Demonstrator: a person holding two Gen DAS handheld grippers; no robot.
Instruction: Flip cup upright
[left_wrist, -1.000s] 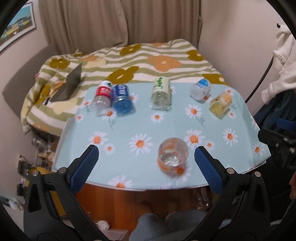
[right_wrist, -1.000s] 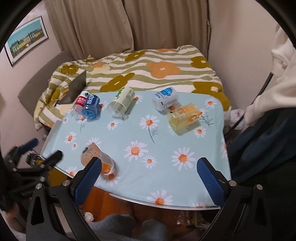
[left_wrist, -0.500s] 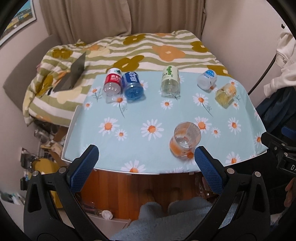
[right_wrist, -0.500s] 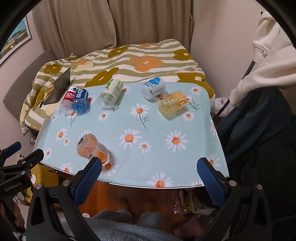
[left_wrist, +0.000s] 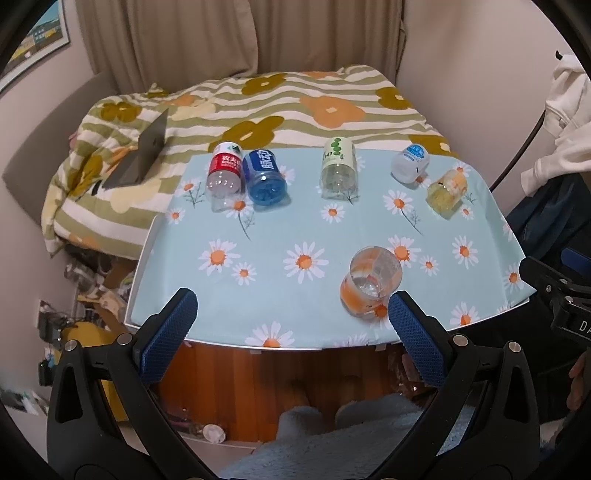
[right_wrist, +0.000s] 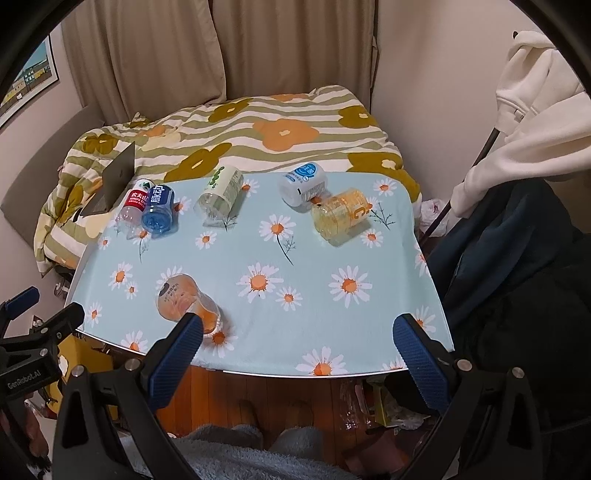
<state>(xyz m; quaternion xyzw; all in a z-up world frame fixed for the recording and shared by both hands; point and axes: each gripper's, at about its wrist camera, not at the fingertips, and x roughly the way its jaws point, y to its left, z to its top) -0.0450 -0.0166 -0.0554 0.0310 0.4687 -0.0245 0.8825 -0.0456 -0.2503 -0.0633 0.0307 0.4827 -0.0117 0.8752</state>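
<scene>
A clear cup with orange print (left_wrist: 369, 284) lies tipped on the daisy tablecloth (left_wrist: 295, 229) near the front edge, its round end facing the left wrist camera. It also shows in the right wrist view (right_wrist: 184, 301), front left. My left gripper (left_wrist: 291, 321) is open and empty, held in front of the table edge, its right finger (left_wrist: 410, 325) just before the cup. My right gripper (right_wrist: 295, 343) is open and empty at the front edge; its left finger (right_wrist: 181, 343) overlaps the cup in the image.
Several cut bottle-cups lie along the table's back: red (left_wrist: 224, 175), blue (left_wrist: 264, 179), green-white (left_wrist: 338, 170), white (left_wrist: 410, 162), yellow (left_wrist: 447, 188). A flowered bed (left_wrist: 295, 103) and a laptop (left_wrist: 144, 155) lie behind. Clothes (right_wrist: 524, 110) hang at right.
Both grippers have pulled back and up from the table, so it looks smaller and farther. The cup has not moved. Both stay open.
</scene>
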